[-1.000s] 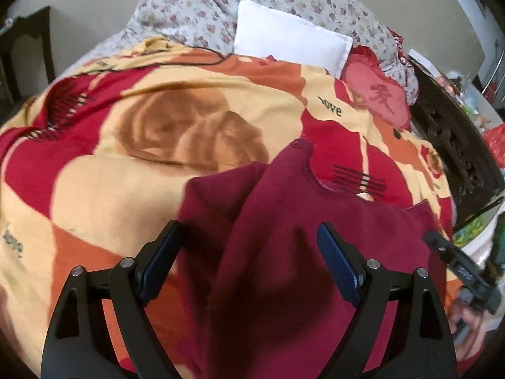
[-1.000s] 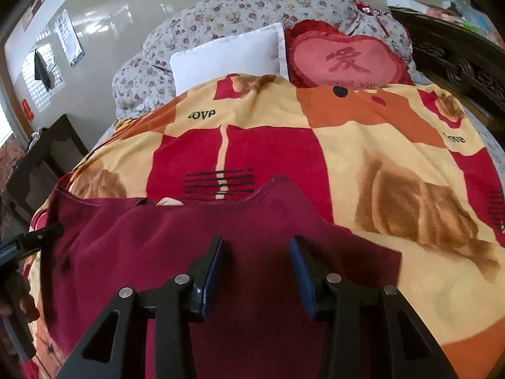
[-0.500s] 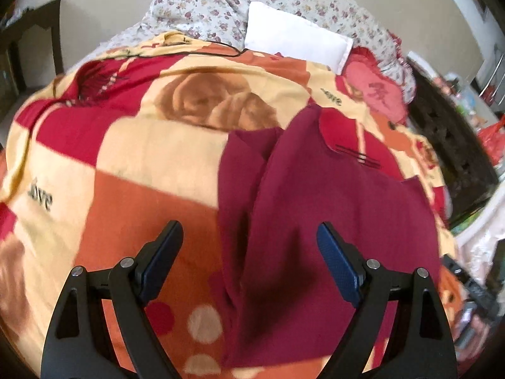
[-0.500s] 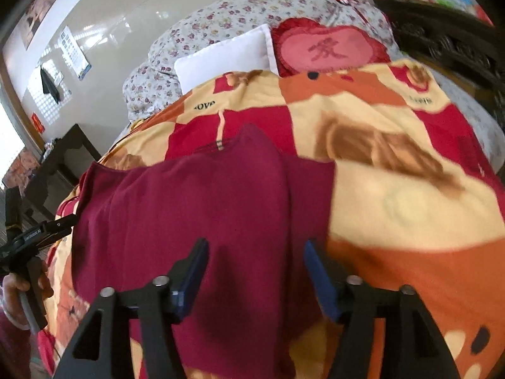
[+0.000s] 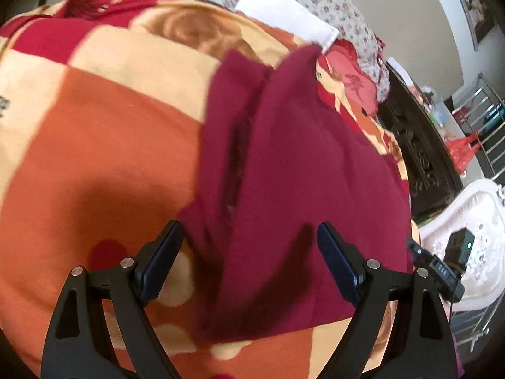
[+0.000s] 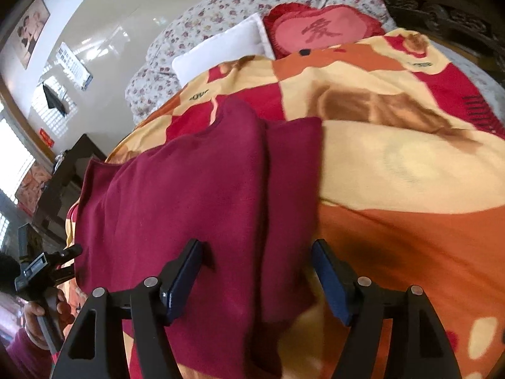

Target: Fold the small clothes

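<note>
a: maroon garment (image 5: pixel 300 164) lies flat on the blanket (image 5: pixel 104 132) of the bed, body spread wide, one sleeve folded in along its side so a long crease runs down it. in the right wrist view the same garment (image 6: pixel 176 208) shows the folded strip on its right edge, next to bare orange blanket (image 6: pixel 410 230).

b: left tool?

a: left tool (image 5: pixel 249 262) hangs above the near hem, jaws wide apart. nothing gripped; cloth lies below and between the pads, and the pads are not pressing on it. its left pad sits over the garment's folded edge, the right pad over the body.

b: right tool?

a: right tool (image 6: pixel 255 281) is over the folded strip and near hem. jaws are opening, cloth visible beneath the gap, no pinch seen. whether the pad tips brush the fabric, cannot tell; frame is blurred.

b: surroundings?

a: white pillow (image 6: pixel 221 50) and red heart cushion (image 6: pixel 318 31) at the head of the bed, floral quilt (image 6: pixel 221 15) behind them. dark carved furniture (image 5: pixel 416 145) beside the bed. in the right wrist view the left tool's body shows at the left edge, held by a hand (image 6: pixel 41 312).
</note>
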### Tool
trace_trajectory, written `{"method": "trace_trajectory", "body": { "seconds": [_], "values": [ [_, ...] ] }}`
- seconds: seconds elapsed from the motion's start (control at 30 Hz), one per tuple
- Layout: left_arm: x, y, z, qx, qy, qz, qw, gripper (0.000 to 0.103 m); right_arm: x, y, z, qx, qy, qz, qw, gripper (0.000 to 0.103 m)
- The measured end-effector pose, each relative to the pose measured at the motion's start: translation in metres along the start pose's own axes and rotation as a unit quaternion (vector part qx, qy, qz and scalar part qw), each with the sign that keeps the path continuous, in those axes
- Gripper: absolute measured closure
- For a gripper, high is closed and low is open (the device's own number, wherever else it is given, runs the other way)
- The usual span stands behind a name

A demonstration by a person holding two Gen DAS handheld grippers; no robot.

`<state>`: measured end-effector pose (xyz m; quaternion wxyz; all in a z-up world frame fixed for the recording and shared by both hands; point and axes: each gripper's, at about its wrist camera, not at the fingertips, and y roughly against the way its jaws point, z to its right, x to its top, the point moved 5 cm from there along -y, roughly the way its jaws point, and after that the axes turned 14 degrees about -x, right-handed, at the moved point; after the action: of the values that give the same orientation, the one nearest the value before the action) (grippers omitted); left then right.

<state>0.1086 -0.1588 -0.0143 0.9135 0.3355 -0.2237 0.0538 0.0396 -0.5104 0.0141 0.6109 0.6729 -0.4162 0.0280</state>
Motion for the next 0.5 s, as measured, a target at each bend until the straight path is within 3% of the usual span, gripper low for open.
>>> {"method": "trace_trajectory", "body": {
  "seconds": [0.13, 0.2, 0.27, 0.3, 0.33, 0.37, 0.5],
  "values": [
    [0.001, -0.010, 0.000, 0.020, -0.006, 0.005, 0.9998, 0.016, 0.001, -0.006, 0.000, 0.019, -0.027, 0.000, 0.999, 0.034],
    [0.002, -0.010, -0.001, 0.013, 0.006, 0.005, 0.9999, 0.016, 0.000, -0.006, 0.001, 0.032, -0.039, 0.002, 0.999, 0.047],
    [0.004, -0.009, -0.004, 0.017, 0.013, -0.005, 0.9998, 0.042, 0.000, -0.002, 0.000, 0.029, -0.037, 0.008, 0.999, 0.055],
    [0.005, -0.009, -0.004, 0.012, 0.018, -0.014, 0.9997, 0.062, 0.001, 0.001, -0.001, 0.025, -0.035, 0.010, 0.999, 0.064],
    [0.006, -0.007, -0.004, -0.006, 0.031, -0.021, 0.9993, 0.069, 0.003, 0.005, -0.001, 0.024, -0.037, 0.011, 0.999, 0.070],
    [0.007, -0.004, -0.004, -0.013, 0.039, -0.021, 0.9989, 0.071, 0.005, 0.010, 0.000, 0.025, -0.042, 0.013, 0.999, 0.081],
    [0.010, 0.018, 0.015, -0.027, 0.032, -0.012, 0.9990, 0.076, 0.015, 0.038, -0.007, 0.054, -0.055, 0.016, 0.997, 0.084]
  ]
}}
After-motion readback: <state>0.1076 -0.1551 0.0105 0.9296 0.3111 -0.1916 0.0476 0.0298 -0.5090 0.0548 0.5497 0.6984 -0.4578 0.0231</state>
